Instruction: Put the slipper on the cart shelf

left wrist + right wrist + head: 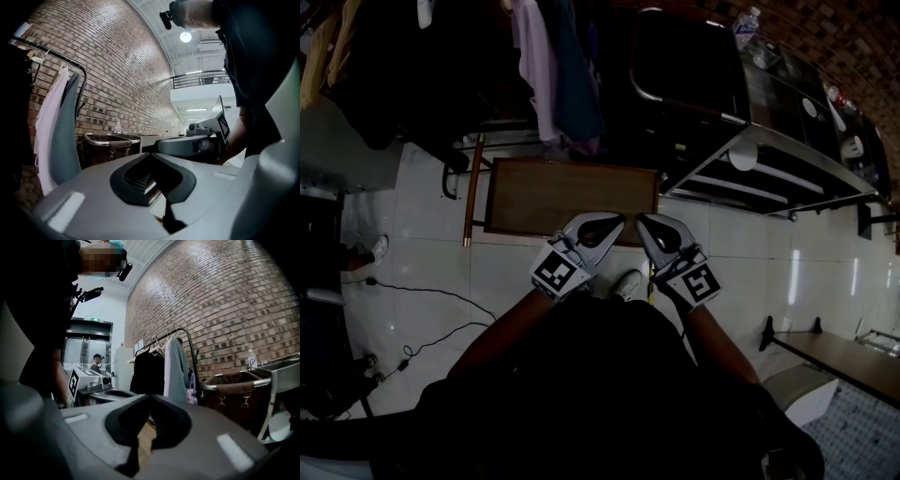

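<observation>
A pale tiled floor (412, 216) fills the head view, and a brick wall (117, 70) rises behind everything in both gripper views. A clothes rack (180, 336) hung with dark, pink and grey-green garments (553, 66) stands at the far side. To its right is a dark brown fabric bin (234, 390) on a metal frame. Further right stands the steel cart (787, 164), its slatted lower shelf (741, 187) bare where it shows. A low wooden worktop (562, 192) lies on the floor in front of the rack. The left gripper (612, 223) and the right gripper (645, 225) hang side by side over its near edge, nearly touching. The left gripper's jaws are pressed together with nothing between them (151, 154), and the right gripper's jaws are likewise fully closed and empty (150, 397). A small white shoe-like shape (628, 284) sits on the floor just below and between the two grippers. Whether it is the slipper or the person's own footwear I cannot tell. A clear bottle (748, 23) stands on top of the cart.
</observation>
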### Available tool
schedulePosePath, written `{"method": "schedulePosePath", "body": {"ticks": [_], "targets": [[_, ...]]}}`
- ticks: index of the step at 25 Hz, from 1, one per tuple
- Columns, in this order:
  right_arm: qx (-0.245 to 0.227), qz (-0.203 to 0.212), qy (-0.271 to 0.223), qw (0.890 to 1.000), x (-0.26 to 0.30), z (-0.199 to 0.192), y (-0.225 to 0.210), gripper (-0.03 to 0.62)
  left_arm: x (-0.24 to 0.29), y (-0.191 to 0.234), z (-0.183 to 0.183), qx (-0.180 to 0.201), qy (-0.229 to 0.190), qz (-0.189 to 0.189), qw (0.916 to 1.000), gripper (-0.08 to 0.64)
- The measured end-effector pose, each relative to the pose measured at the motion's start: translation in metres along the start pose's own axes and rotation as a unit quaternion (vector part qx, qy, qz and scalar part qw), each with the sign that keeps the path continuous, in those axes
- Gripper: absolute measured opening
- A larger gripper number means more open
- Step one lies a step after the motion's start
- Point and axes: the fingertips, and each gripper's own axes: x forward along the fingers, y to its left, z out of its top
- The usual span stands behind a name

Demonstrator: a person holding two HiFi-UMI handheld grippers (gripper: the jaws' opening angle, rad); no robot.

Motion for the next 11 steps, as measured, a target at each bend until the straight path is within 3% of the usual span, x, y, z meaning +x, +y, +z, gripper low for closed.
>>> {"method": "schedulePosePath", "body": {"ticks": [11], "targets": [[0.013, 0.006, 0.002, 1.000, 0.011, -0.003, -0.001, 0.002, 0.000, 0.007, -0.003, -0.003, 0.003, 0.004, 1.0000, 0.000]]}}
